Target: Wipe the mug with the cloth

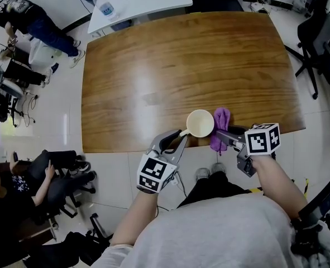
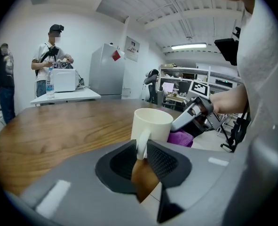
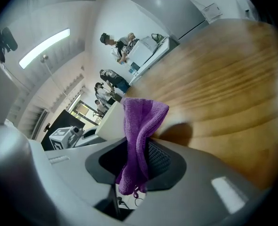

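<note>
A cream mug [image 1: 200, 123] stands upright near the front edge of the wooden table [image 1: 153, 66]. My left gripper [image 1: 181, 137] reaches it from the near side. In the left gripper view the mug [image 2: 150, 124] has its handle [image 2: 141, 145] between the jaws of the left gripper [image 2: 142, 150], with both pads against it. A purple cloth [image 1: 221, 121] hangs just right of the mug, pinched in my right gripper [image 1: 223, 135]. In the right gripper view the cloth [image 3: 141, 121] stands up out of the shut right gripper [image 3: 136, 159], right beside the mug's wall [image 3: 108, 121].
The table's front edge [image 1: 153, 148] runs just under the mug. A white table [image 1: 148, 1] with a water bottle [image 1: 105, 5] stands behind. People [image 1: 25, 15] are at the left, one seated [image 1: 19, 183]. Office chairs [image 1: 318, 38] stand at the right.
</note>
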Motion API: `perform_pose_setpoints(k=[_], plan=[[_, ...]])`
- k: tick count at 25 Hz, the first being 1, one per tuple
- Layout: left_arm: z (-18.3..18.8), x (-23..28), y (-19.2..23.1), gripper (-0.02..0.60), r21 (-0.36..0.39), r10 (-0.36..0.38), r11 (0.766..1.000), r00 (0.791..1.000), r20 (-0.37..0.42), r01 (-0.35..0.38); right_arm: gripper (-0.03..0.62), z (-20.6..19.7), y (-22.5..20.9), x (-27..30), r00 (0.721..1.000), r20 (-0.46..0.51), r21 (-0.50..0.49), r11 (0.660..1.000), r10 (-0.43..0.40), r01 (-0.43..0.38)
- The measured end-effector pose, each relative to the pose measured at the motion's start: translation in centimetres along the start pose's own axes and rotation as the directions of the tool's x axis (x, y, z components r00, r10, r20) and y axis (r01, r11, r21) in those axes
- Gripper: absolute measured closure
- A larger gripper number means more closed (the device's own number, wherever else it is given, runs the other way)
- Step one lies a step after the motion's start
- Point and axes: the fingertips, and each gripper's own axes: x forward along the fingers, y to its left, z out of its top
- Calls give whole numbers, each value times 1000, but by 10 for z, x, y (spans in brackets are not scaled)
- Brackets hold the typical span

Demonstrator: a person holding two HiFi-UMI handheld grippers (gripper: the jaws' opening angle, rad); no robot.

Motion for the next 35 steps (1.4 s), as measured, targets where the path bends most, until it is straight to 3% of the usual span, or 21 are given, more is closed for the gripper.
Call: perform_pose_setpoints(k=[8, 13, 17, 27, 31, 35], plan=[[-1, -2, 5, 515, -36, 15, 999, 1000, 8, -14, 485, 4, 6, -2, 1000, -23, -55, 998, 5, -6], [0, -1, 16, 517, -30, 44, 999, 999, 9, -44, 485, 37, 23, -18, 996, 12, -139, 986, 92, -89], [2, 0, 28, 520, -41, 64, 997, 998, 0, -64, 485, 59, 32, -23, 995, -3, -230, 968, 102, -100], [8, 6, 46, 520, -116, 89, 990, 995, 37, -84, 485, 58, 42, -4, 986, -57, -227, 960, 156, -165], [11, 9, 49, 523, -125, 98, 988, 994, 40, -92, 485, 48, 32, 9, 985, -102, -215, 964, 138, -157], [11, 10, 49, 523, -138, 100, 986, 994, 48, -92, 485, 28, 11, 21, 981, -189, -282, 955, 32, -86]])
